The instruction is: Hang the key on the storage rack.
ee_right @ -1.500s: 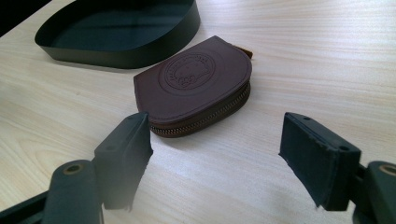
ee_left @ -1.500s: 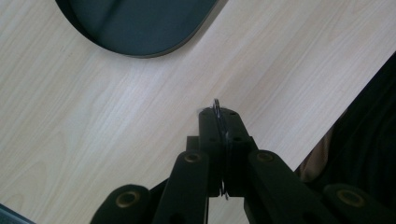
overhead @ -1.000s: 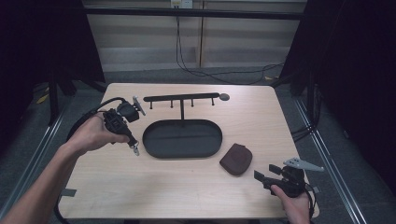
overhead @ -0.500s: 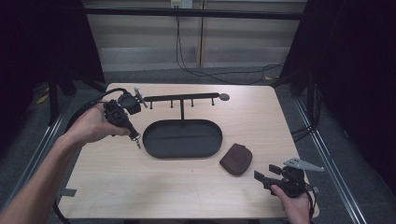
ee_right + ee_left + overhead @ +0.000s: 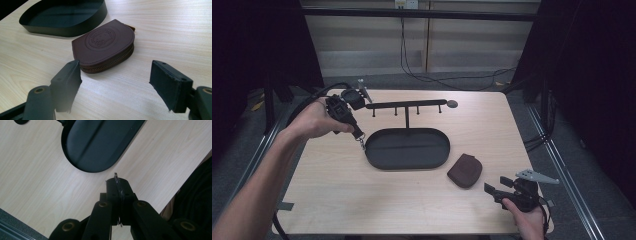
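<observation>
Left gripper raised above the table's left part, just off the left end of the black oval tray. Jaws pressed together on a thin metal ring or key-like piece; only its edge shows between the pads, so exact identity unclear. Compared with 0.5 s ago, the left hand sits slightly higher and nearer the left end of the hook rack; tip still close to the tray rim.

Centre: rack stands behind the tray, pegs bare. Tray interior holds nothing.

Right of tray: brown leather zip pouch lying flat on the wooden table, apart from the tray. Judged light, soft-sided, slightly grippy leather; zip edge firmer. Best hold looks like a pinch across the rounded zipped edge facing the right gripper.

Right gripper at the near right corner, jaws spread wide, pouch just ahead and between their line. Position unchanged from the earlier frames
</observation>
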Tool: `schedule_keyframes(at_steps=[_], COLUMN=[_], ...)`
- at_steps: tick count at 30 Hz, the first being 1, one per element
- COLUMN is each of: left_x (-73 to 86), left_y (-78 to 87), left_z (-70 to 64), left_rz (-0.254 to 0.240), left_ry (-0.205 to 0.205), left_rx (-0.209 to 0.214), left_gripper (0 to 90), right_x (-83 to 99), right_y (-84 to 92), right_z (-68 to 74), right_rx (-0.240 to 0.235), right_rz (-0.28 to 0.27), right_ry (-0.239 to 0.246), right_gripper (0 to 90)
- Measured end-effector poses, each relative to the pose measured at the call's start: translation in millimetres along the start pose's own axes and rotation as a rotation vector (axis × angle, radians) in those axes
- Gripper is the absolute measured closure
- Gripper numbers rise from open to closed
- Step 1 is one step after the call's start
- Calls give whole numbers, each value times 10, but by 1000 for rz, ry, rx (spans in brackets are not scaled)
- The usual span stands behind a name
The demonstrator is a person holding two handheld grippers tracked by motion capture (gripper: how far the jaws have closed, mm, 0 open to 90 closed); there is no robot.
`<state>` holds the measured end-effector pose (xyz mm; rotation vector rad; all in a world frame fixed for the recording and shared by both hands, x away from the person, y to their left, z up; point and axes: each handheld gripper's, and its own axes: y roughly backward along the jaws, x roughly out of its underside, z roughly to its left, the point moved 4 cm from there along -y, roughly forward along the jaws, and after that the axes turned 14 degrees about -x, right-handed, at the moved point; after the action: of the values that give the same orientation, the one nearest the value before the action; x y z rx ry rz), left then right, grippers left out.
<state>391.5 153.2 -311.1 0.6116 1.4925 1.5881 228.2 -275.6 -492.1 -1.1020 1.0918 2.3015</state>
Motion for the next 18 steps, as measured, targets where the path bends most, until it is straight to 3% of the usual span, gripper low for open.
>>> schedule_keyframes(at_steps=[18], left_x=[-306], left_y=[-40], left_z=[210], left_rz=[22], left_ry=[1], left_rx=[-20], left_gripper=[892], right_x=[2], right_y=[-1], right_z=[-1], right_rx=[-8], right_rz=[2], right_ry=[-4], right_gripper=[253])
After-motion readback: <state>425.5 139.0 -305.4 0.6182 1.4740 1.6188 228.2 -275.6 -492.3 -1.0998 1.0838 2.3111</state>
